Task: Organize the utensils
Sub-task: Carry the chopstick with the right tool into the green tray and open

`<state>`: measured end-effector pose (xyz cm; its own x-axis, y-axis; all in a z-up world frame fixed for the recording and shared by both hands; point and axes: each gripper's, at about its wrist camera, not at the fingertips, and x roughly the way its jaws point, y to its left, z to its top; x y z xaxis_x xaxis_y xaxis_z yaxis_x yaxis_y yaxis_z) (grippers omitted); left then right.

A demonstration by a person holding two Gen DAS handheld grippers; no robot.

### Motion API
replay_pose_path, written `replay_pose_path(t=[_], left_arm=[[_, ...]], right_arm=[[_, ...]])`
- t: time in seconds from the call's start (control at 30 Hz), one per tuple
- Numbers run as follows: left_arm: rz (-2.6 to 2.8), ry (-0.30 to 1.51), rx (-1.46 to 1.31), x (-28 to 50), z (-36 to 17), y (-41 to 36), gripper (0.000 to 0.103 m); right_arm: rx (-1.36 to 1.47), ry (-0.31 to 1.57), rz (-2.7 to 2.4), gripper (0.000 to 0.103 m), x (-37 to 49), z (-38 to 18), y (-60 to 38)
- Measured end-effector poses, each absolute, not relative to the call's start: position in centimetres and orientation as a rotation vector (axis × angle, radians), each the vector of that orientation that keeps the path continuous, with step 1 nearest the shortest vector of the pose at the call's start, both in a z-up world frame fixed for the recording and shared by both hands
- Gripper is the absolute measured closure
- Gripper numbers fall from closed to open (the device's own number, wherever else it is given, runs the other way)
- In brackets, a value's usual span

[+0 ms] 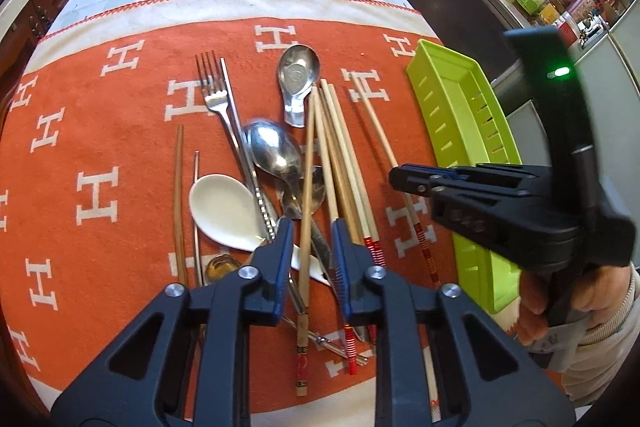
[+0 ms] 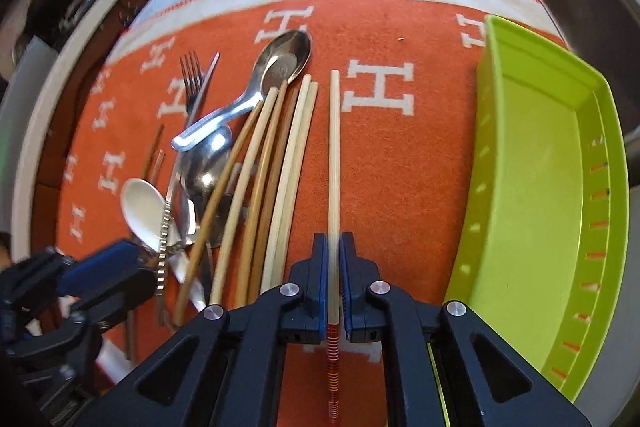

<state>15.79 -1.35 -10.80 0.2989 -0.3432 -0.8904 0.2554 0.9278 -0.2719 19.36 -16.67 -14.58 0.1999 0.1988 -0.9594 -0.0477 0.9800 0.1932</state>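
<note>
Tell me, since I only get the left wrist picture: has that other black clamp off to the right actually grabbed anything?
Observer: Yes. The right wrist view shows the right gripper shut on a single pale chopstick, which lies apart from the pile of utensils.
Operator: Whereabouts on the stick is it holding?
Observer: Near the handle, just ahead of the red-striped end.
Operator: And is anything in the green tray yet?
Observer: No. From that side the green tray shows a bare floor.
</note>
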Motion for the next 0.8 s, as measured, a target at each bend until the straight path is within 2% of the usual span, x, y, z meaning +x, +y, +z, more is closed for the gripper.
replay_pose_path(t=[0.33,0.67,0.8], left_arm=[[-0.512,1.285,-0.252,18.3,-10.6,-4.5,0.092],[-0.413,1.361,-0.197,19.9,-14.9,-8.5,0.092],[-0.378,1.344,-0.157,19.7,-14.9,-9.2,0.092]], right_arm=[[0.482,1.247,0.209,0.098,14.8,-9.1,-23.5],[0.579,1.213,0.064,0.098,10.6,-9.6,-30.2],[0.579,1.216,0.055,0.098,10.0,-10.3,-31.4]])
